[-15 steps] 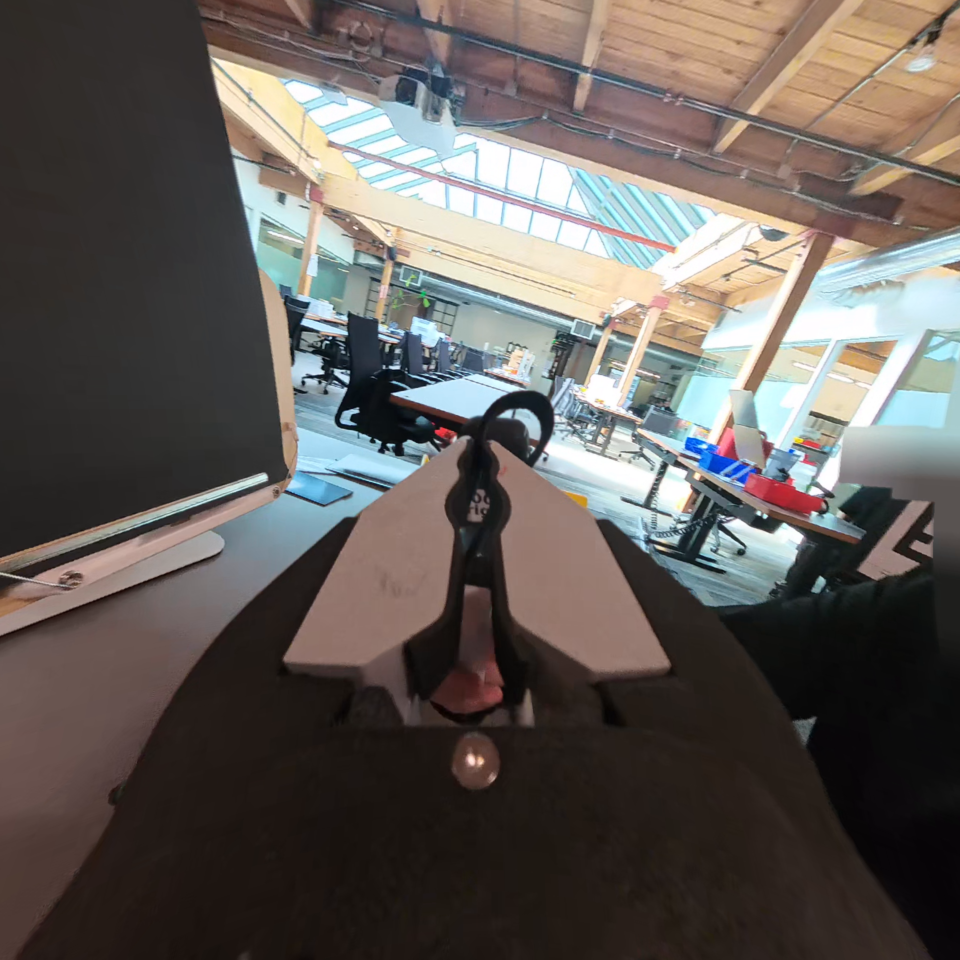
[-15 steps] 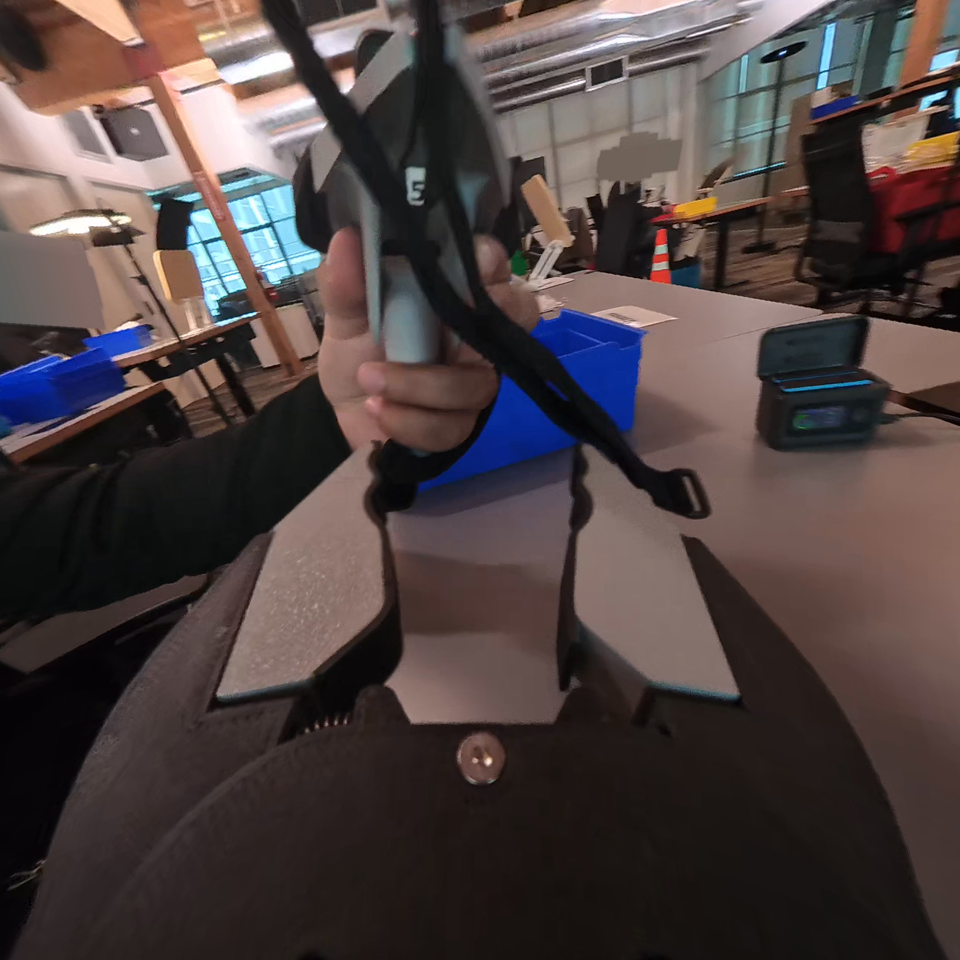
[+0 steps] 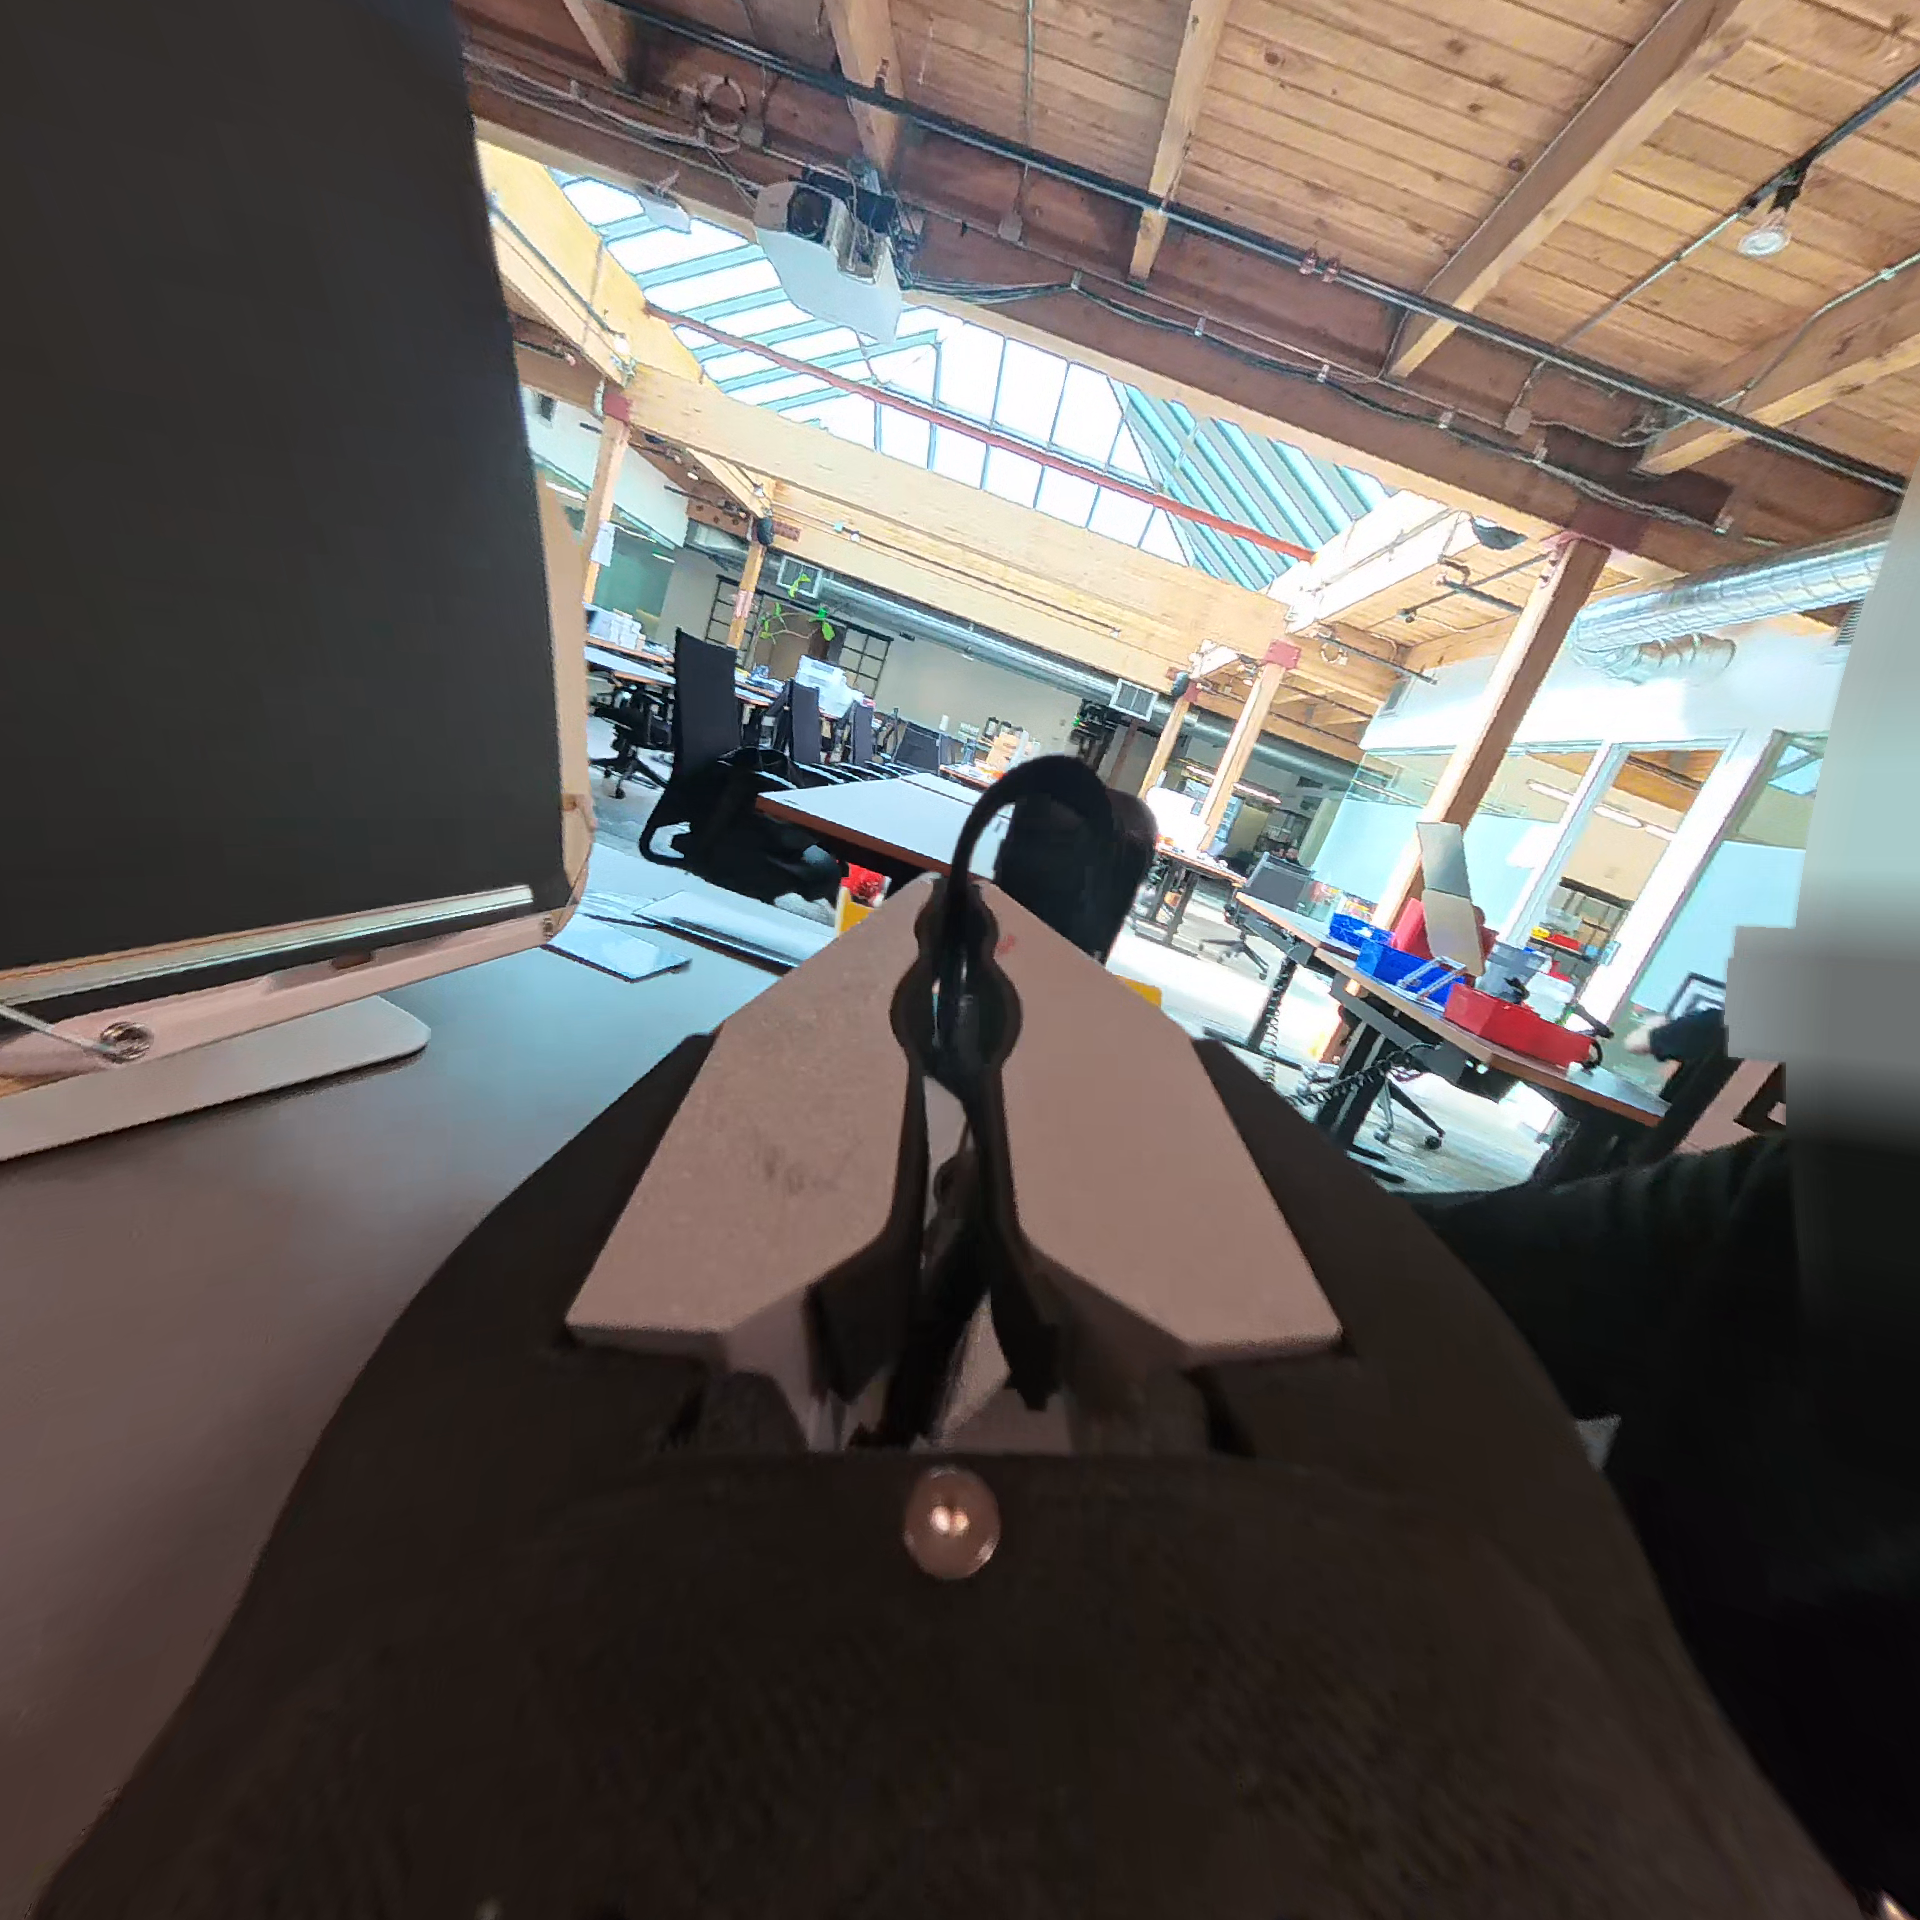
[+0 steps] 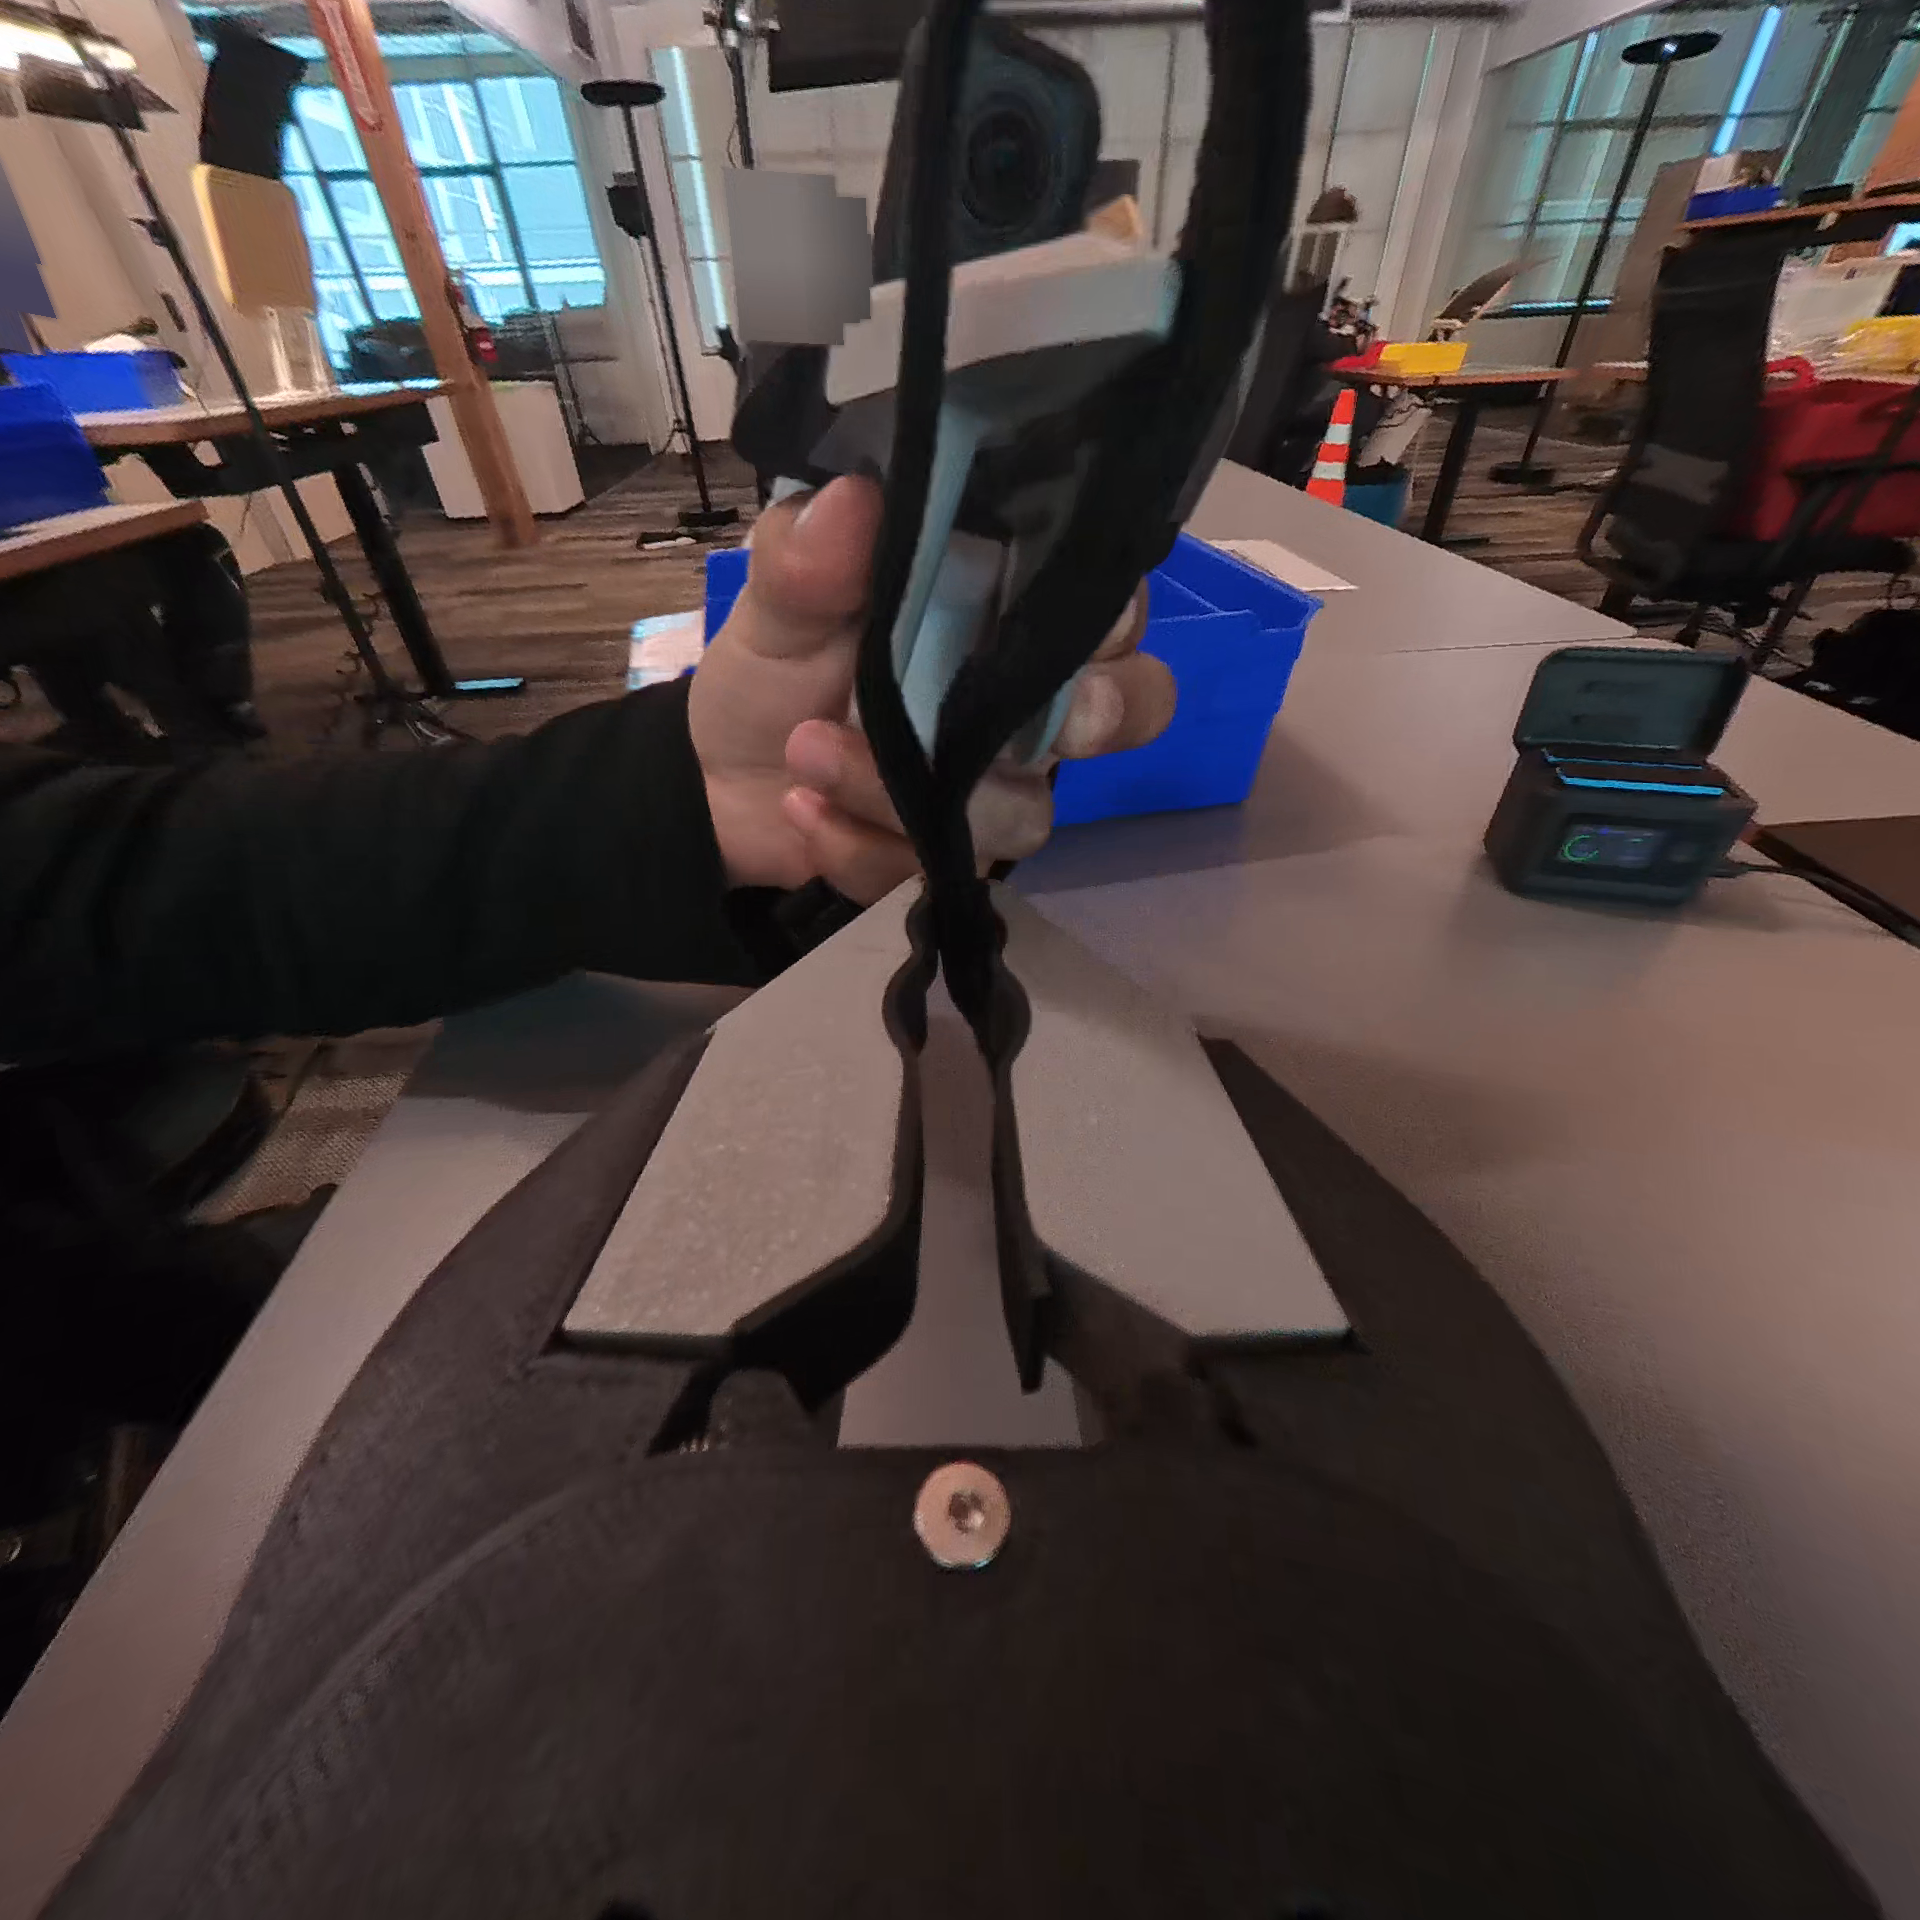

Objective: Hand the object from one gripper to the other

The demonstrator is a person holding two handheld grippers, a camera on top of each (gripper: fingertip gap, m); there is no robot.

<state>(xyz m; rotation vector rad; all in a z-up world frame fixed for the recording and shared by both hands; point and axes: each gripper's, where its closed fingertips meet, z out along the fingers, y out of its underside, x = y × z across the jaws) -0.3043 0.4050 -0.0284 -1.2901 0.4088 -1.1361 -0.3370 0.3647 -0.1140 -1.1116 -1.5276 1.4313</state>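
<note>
The object is a black strap. In the right wrist view its two strands hang from my left gripper, cross, and run between my right gripper's tips, which are shut on them. A hand holds the left gripper upright just beyond the right fingertips. In the left wrist view my left gripper is shut on the same strap, whose loop sticks out above the tips and whose strands run back between the fingers. Both grippers hold the strap at once.
A dark monitor on a silver foot stands close at the left of the left gripper. On the grey table sit a blue bin behind the hand and a dark open case at the right. Office desks and chairs lie beyond.
My right gripper was open below the dangling strap; now it is shut on it. The left gripper and its hand have come closer to the right gripper and sit higher in its view.
</note>
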